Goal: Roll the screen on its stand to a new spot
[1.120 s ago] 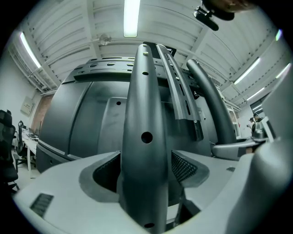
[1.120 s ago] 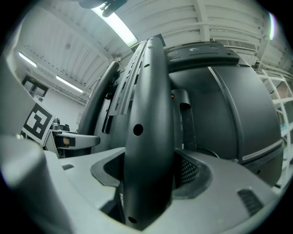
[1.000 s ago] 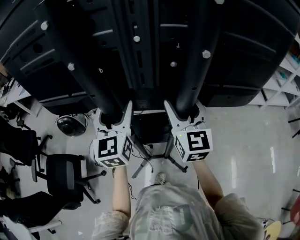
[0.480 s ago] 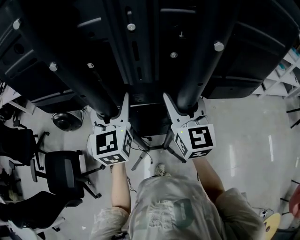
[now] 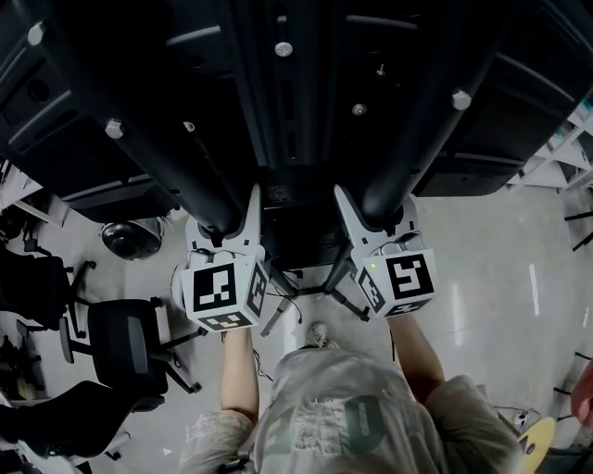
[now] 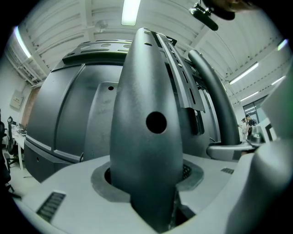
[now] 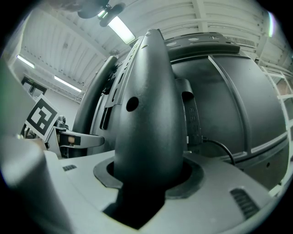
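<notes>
At lower centre of the head view, the left gripper (image 5: 222, 222) straddles the left upright (image 5: 148, 139) of the stand. Its jaws are closing round the tube, and a sliver of gap seems to remain on one side, so it does not yet pinch. To its right, the right gripper (image 5: 378, 215) is clenched on the right upright (image 5: 426, 120). The screen (image 5: 65, 157) fills the upper frame, its back towards the person, and stands on the floor (image 5: 482, 268).

For a clean roll, both grips should probably be firm and level before pushing. Equal force on each tube should keep the stand tracking straight, clear of the office chair (image 5: 125, 343) at lower left.

Only the head view shows the floor and its obstacles. Only the gripper views show pad contact, the ceiling lights (image 6: 130, 11) and a cable (image 7: 219, 148) on the screen's back.
</notes>
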`<state>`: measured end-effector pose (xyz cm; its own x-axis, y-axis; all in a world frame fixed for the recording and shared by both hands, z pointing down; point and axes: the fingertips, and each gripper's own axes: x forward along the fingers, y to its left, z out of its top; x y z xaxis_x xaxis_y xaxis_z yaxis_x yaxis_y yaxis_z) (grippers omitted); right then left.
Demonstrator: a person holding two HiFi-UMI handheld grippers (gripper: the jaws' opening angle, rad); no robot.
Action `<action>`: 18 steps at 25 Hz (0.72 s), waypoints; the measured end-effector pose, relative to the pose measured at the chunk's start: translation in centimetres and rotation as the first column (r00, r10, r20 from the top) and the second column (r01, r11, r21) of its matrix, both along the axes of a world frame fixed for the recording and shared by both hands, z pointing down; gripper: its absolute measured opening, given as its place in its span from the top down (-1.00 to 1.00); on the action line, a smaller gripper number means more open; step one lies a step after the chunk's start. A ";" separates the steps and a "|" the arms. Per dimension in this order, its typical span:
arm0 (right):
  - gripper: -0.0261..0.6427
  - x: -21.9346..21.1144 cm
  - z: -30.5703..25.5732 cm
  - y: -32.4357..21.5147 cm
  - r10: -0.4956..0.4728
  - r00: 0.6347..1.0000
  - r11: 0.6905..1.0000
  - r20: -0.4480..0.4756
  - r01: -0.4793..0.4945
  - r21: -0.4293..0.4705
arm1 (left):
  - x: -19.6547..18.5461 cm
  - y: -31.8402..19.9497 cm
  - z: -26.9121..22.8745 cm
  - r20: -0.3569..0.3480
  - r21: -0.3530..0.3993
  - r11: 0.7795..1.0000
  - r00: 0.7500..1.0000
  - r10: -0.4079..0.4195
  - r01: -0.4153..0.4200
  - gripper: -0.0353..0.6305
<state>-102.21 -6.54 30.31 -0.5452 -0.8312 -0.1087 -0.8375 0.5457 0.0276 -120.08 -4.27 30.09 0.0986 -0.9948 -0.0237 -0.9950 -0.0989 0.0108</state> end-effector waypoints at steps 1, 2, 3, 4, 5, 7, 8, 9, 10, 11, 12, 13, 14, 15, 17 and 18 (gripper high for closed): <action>0.27 0.0 0.0 0.1 0.003 1.000 1.000 -0.001 -0.003 0.001 | 0.0 0.0 0.0 0.000 -0.001 1.000 1.000 0.003 -0.003 0.19; 0.27 0.1 0.0 0.1 0.005 1.000 1.000 -0.002 -0.005 0.002 | 0.1 0.0 0.1 0.000 -0.002 1.000 1.000 0.004 -0.004 0.19; 0.27 0.4 0.0 0.1 0.005 1.000 1.000 -0.002 -0.005 0.003 | 0.3 0.0 0.1 0.000 -0.002 1.000 1.000 0.005 -0.005 0.20; 0.27 0.7 0.0 0.1 0.005 1.000 1.000 -0.002 -0.005 0.004 | 0.7 -0.1 0.1 0.001 -0.003 1.000 1.000 0.006 -0.006 0.20; 0.27 1.2 0.0 0.0 0.006 1.000 1.000 0.000 -0.006 0.005 | 1.2 -0.2 0.0 0.002 -0.003 1.000 1.000 0.009 -0.009 0.21; 0.27 2.4 -0.2 -0.4 0.014 1.000 1.000 0.005 -0.014 0.008 | 2.3 -0.6 -0.2 0.003 0.000 1.000 1.000 0.022 -0.022 0.22; 0.27 3.0 -0.3 -0.6 0.017 1.000 1.000 0.005 -0.017 0.009 | 2.9 -0.8 -0.3 0.003 0.001 1.000 1.000 0.030 -0.030 0.22; 0.27 3.5 -0.3 -0.6 0.019 1.000 1.000 0.004 -0.019 0.009 | 3.4 -0.9 -0.3 0.001 0.000 0.999 0.999 0.036 -0.036 0.24; 0.27 4.0 -0.3 -0.6 0.020 1.000 1.000 0.003 -0.020 0.009 | 3.9 -0.9 -0.2 -0.001 -0.002 0.999 0.999 0.040 -0.040 0.25; 0.27 4.4 -0.2 -0.5 0.021 1.000 1.000 0.002 -0.021 0.008 | 4.3 -0.8 -0.1 -0.002 -0.004 0.999 0.999 0.043 -0.043 0.25; 0.27 4.9 -0.1 -0.3 0.020 1.000 1.000 0.003 -0.020 0.008 | 4.8 -0.7 0.0 -0.003 -0.006 0.999 0.999 0.044 -0.044 0.25; 0.27 5.5 -0.1 -0.2 0.020 1.000 1.000 0.004 -0.020 0.008 | 5.4 -0.6 0.0 -0.002 -0.006 0.999 0.999 0.044 -0.045 0.25; 0.27 6.4 -0.1 -0.2 0.019 1.000 1.000 0.005 -0.019 0.008 | 6.3 -0.6 0.0 -0.001 -0.006 0.999 0.999 0.046 -0.046 0.25; 0.27 7.6 -0.1 -0.3 0.020 1.000 1.000 0.005 -0.020 0.008 | 7.6 -0.7 0.0 -0.001 -0.006 0.999 0.999 0.048 -0.048 0.25; 0.27 11.4 -0.2 -0.5 0.021 1.000 1.000 0.007 -0.021 0.007 | 11.3 -1.0 -0.1 0.001 -0.006 0.999 0.999 0.051 -0.051 0.25; 0.27 13.7 -0.2 -0.7 0.022 1.000 1.000 0.010 -0.022 0.006 | 13.6 -1.2 -0.2 0.004 -0.007 0.999 0.999 0.051 -0.051 0.25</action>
